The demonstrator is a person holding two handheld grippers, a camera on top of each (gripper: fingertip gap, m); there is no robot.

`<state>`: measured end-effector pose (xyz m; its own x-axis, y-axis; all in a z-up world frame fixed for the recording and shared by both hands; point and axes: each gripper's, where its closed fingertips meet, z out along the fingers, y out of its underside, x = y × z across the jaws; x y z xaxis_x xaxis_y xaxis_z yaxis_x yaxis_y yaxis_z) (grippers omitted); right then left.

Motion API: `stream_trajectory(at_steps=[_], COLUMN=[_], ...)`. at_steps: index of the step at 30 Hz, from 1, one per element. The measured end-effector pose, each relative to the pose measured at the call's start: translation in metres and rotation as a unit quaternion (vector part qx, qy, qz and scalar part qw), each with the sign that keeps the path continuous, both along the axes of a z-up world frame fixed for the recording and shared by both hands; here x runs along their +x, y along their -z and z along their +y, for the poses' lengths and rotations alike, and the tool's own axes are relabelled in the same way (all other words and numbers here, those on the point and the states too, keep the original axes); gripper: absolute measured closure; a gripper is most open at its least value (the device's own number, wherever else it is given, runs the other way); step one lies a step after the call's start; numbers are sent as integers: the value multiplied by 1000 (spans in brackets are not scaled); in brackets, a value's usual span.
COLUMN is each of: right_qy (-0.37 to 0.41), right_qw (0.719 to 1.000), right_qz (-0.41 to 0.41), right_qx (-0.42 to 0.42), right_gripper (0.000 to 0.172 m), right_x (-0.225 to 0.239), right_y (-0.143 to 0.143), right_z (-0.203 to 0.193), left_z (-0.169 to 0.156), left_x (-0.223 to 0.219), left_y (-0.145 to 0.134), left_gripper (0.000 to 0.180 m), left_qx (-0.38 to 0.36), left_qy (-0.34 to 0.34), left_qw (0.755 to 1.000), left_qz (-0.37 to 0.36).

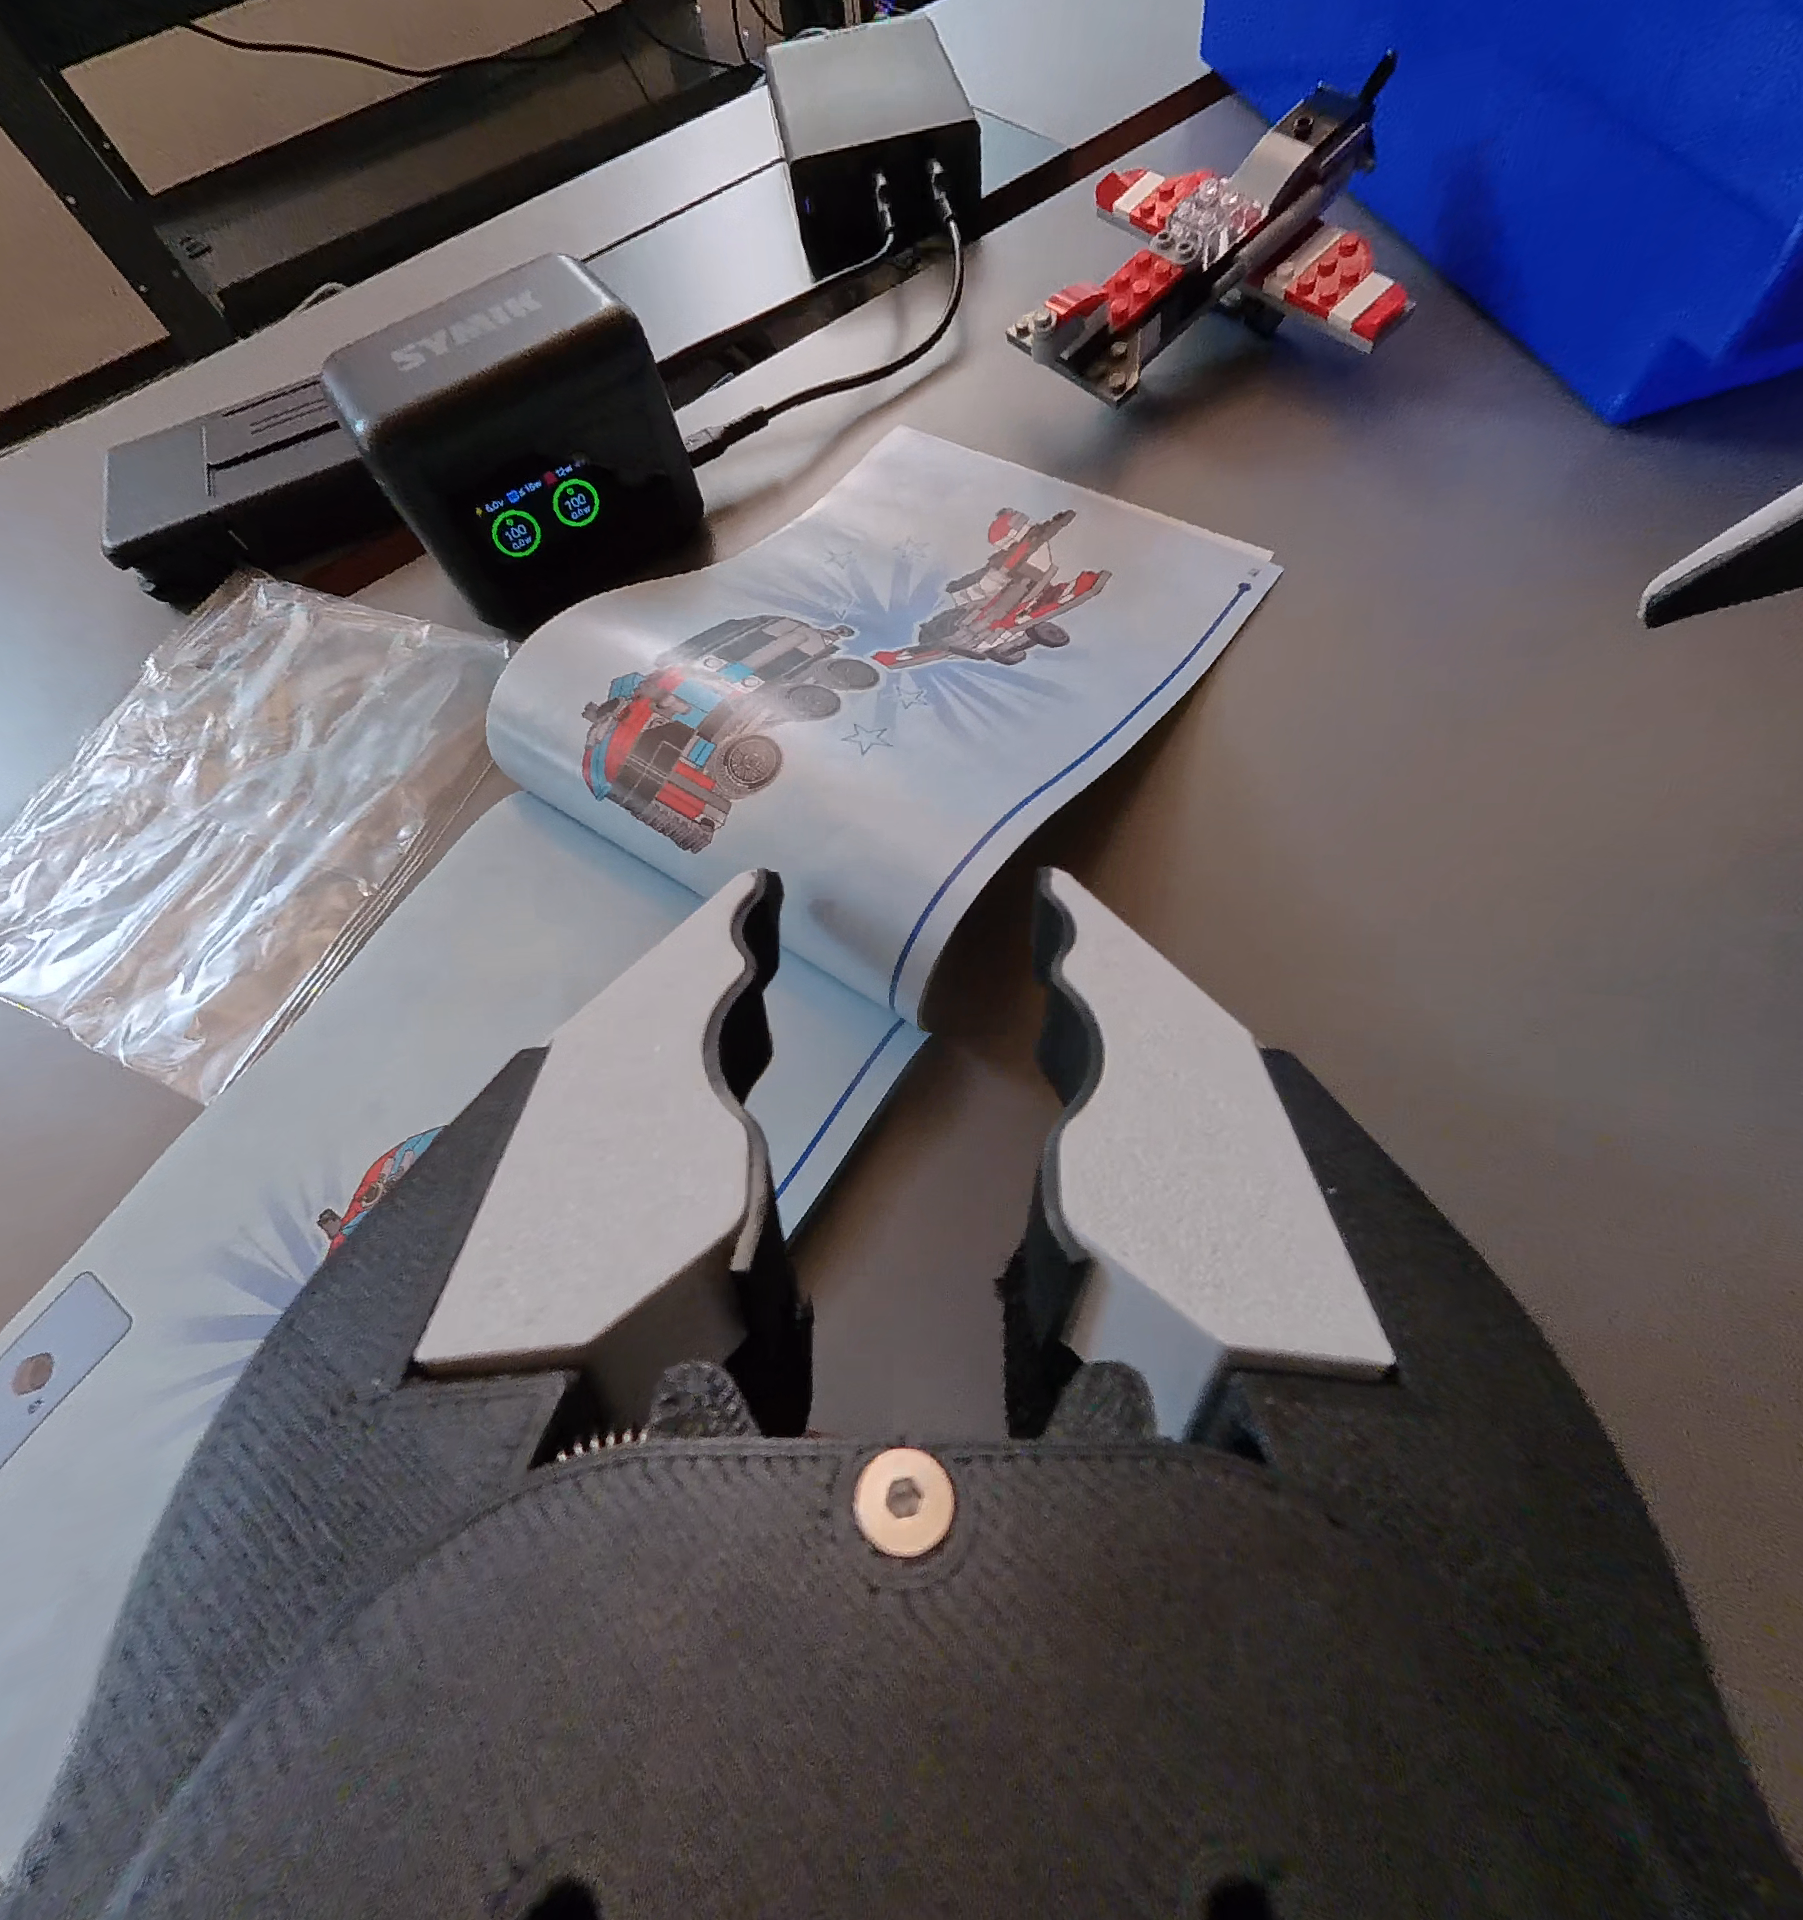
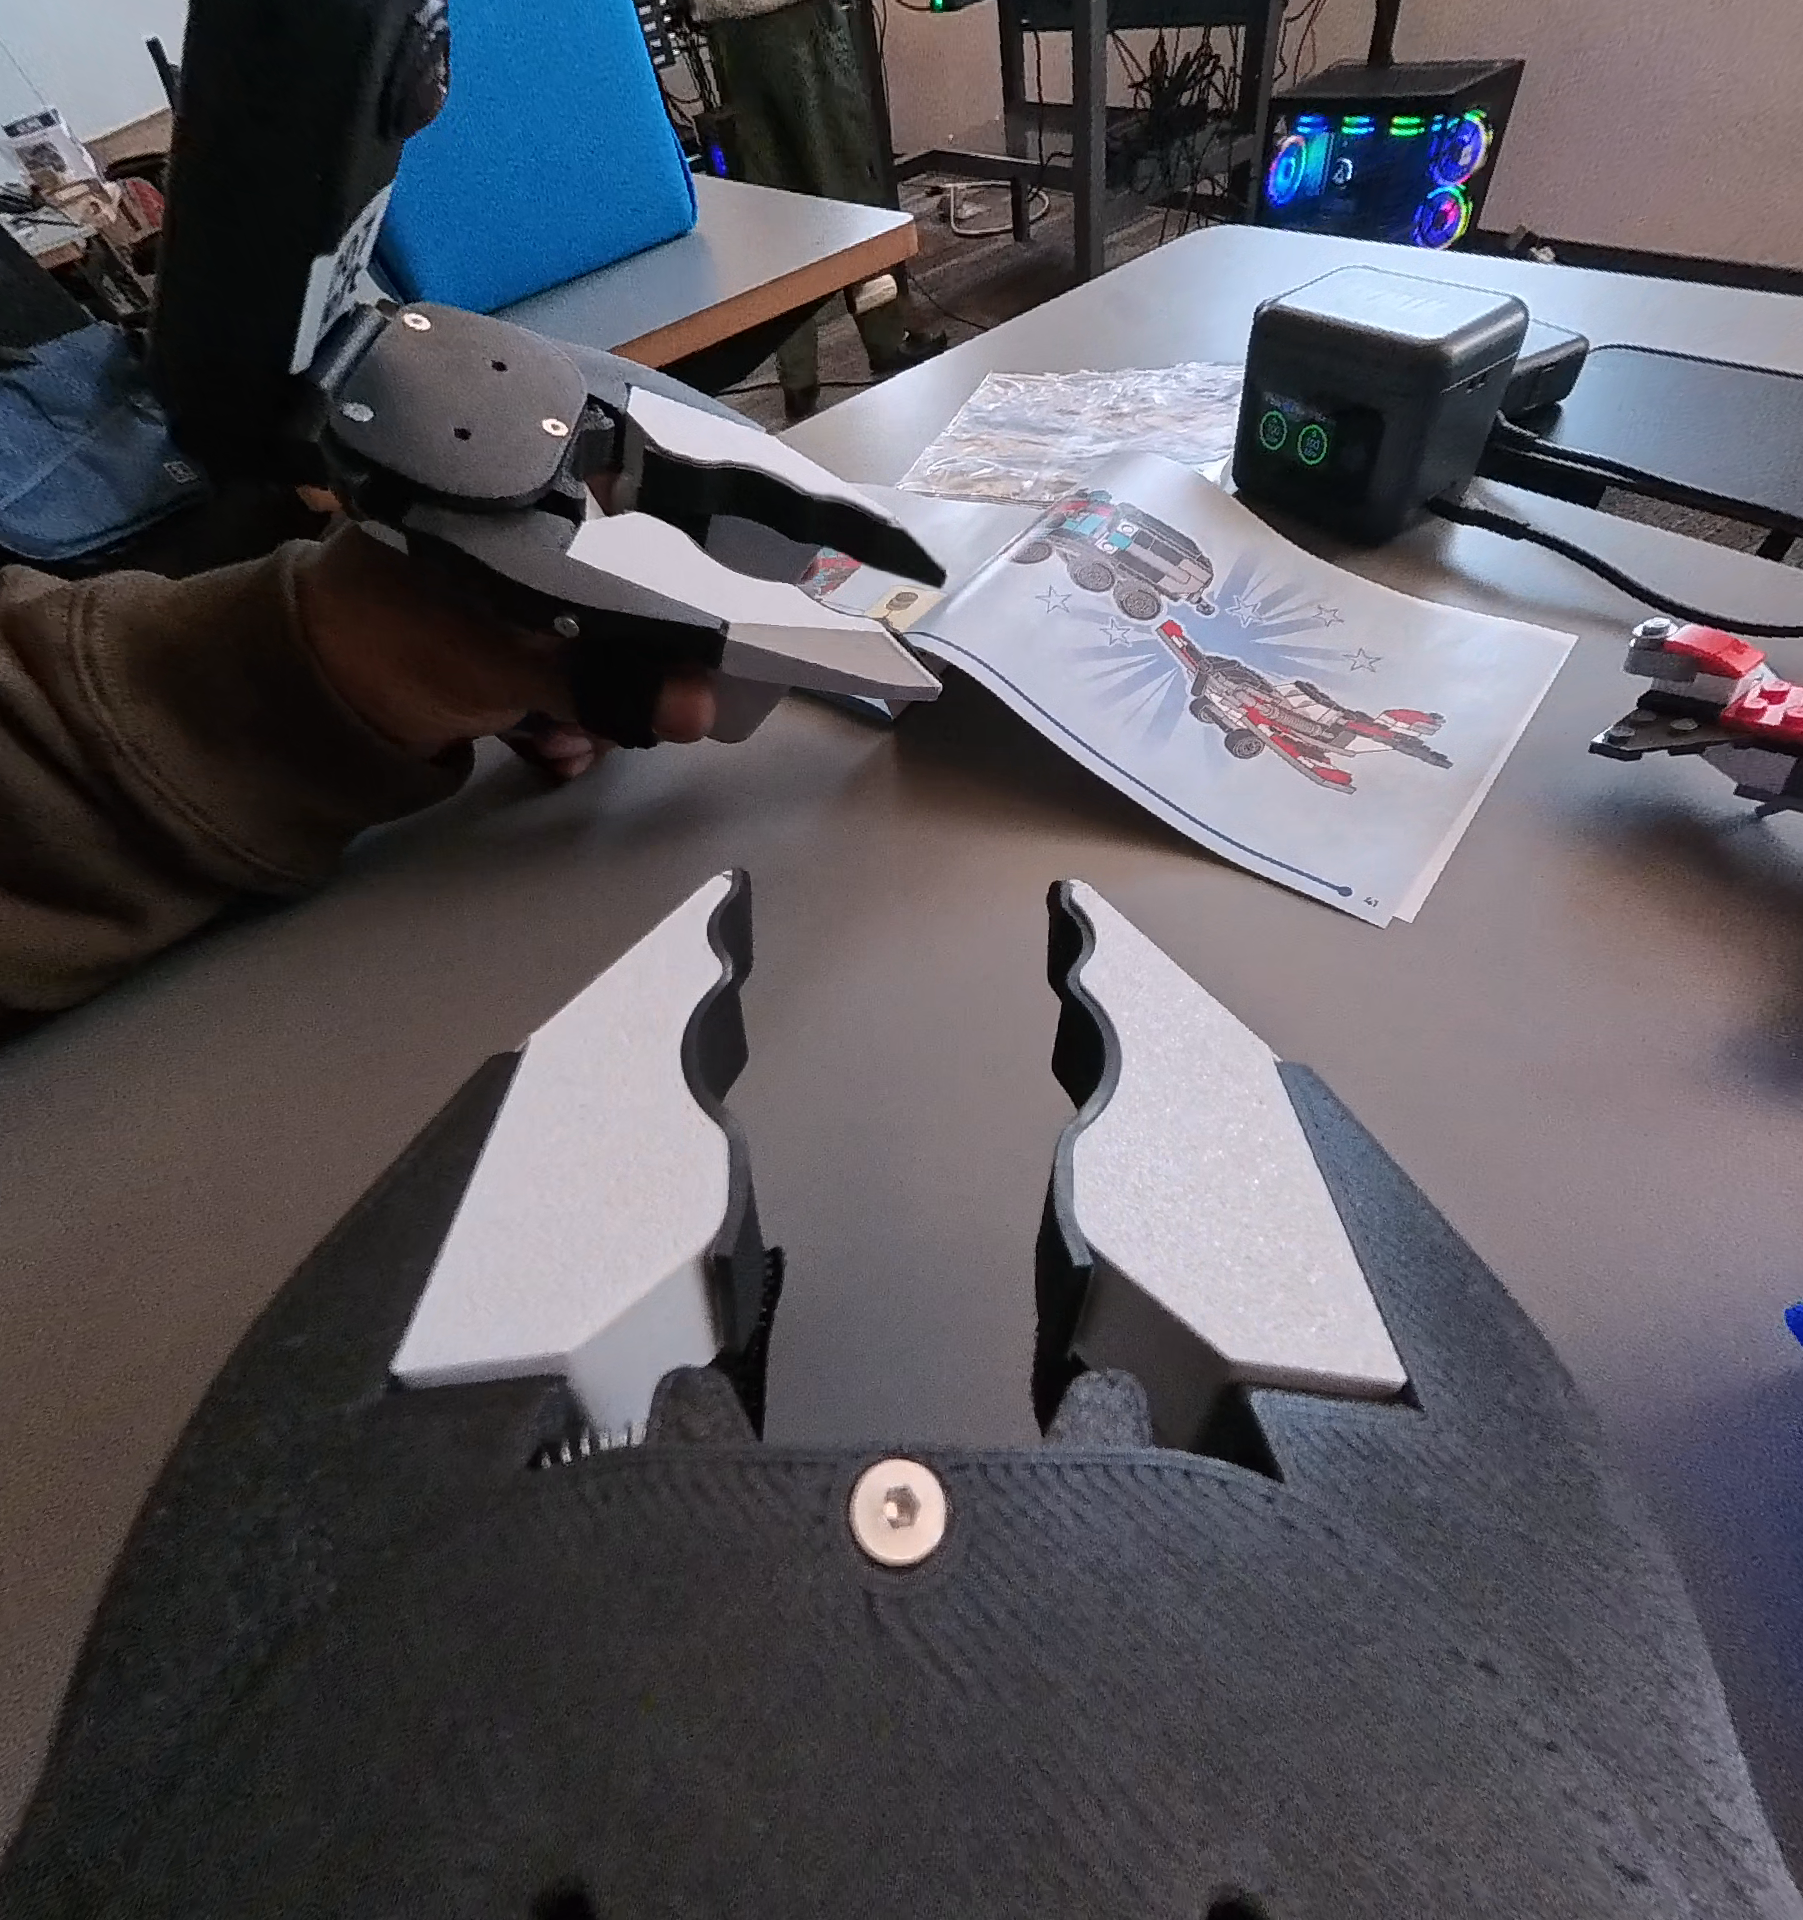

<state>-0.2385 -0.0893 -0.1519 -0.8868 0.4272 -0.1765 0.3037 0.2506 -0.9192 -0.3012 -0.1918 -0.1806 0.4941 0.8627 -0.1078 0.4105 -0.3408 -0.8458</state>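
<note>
- Two grippers are over the grey table [image 2: 876, 810]; take the open instruction booklet [image 1: 876, 707] as your landmark.
- Your left gripper [image 1: 907, 914] sits at the booklet's near edge, fingers apart, the lifted curling page [image 1: 980, 790] between them; neither pad presses on it.
- Your right gripper [image 2: 897, 904] hovers over bare table short of the booklet, fingers apart, nothing between them.
- Behind the booklet stands a black power unit [image 1: 523, 436] with a lit screen; beside it lies a clear plastic bag [image 1: 180, 810].
- Beyond the booklet's far corner rests a red-and-grey brick plane [image 1: 1229, 270], next to a blue bin [image 1: 1603, 187].
</note>
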Motion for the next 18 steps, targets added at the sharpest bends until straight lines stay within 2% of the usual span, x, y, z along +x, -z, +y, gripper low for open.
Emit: stream_trajectory(at_steps=[6, 11, 18], right_qy=[-2, -6, -8], right_qw=[1000, 1000, 1000], right_qz=[-4, -4, -5], right_qx=[-2, -4, -5], right_gripper=[115, 115, 116], right_x=[0, 1, 1], right_y=[0, 0, 0], right_z=[0, 0, 0], left_z=[1, 6, 8], left_x=[1, 4, 8], left_y=[0, -4, -8], left_gripper=[145, 160, 173], left_qx=[-15, -1, 13], left_qy=[3, 22, 38], left_qw=[1000, 1000, 999], left_qz=[7, 14, 11])
